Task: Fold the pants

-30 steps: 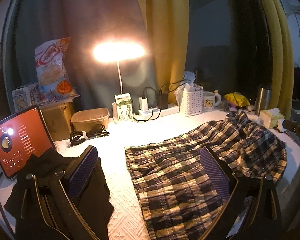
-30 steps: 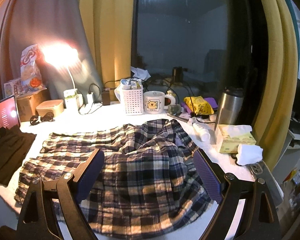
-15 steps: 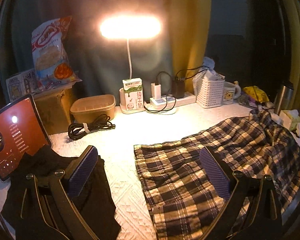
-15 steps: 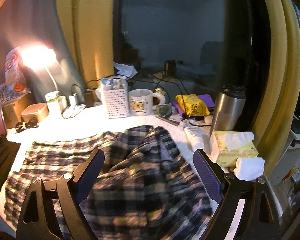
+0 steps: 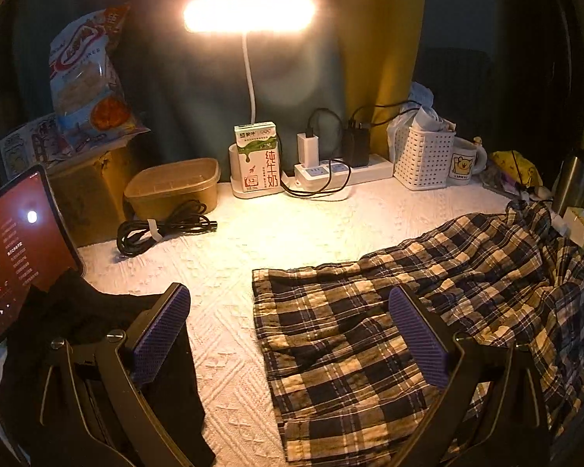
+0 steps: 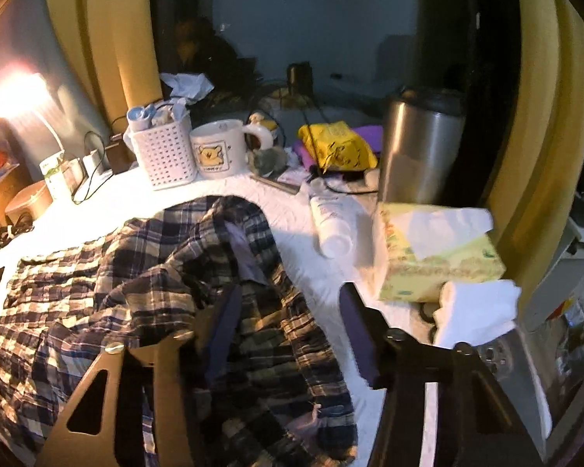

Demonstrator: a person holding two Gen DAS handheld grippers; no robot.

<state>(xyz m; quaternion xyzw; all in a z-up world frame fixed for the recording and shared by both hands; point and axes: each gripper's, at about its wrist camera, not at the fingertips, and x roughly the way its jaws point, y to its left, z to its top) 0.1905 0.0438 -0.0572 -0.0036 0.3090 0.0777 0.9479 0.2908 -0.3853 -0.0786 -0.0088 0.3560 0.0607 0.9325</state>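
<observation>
1. White textured cloth is covering the table [image 5: 276, 241], and warm lamplight is falling across it from the back.
2. Nearest the camera, the left tool [image 5: 288, 334] is hovering with its jaws standing wide apart and nothing between them; its left finger is hanging over a black garment [image 5: 97, 319], its right finger over the plaid pants [image 5: 370, 334].
3. The right tool [image 6: 292, 327] is closing its jaws around a raised fold of the plaid pants [image 6: 144, 272], with cloth lying between them; the left pad is pressing into the bunched fabric, while the right pad is standing over bare table, not touching the cloth.
4. The pants are lying across the right half of the table, legs reaching flat toward the left and the waist end crumpled at the right.
5. Just beside the right tool, a tissue box [image 6: 436, 253] is sitting near the table's edge.
6. Farther back, a white basket [image 6: 163, 155], a mug [image 6: 218, 148] and a steel tumbler [image 6: 420, 148] are standing in a row.
7. At the far edge, a desk lamp [image 5: 249, 11] is glowing above a milk carton [image 5: 259, 155].
</observation>
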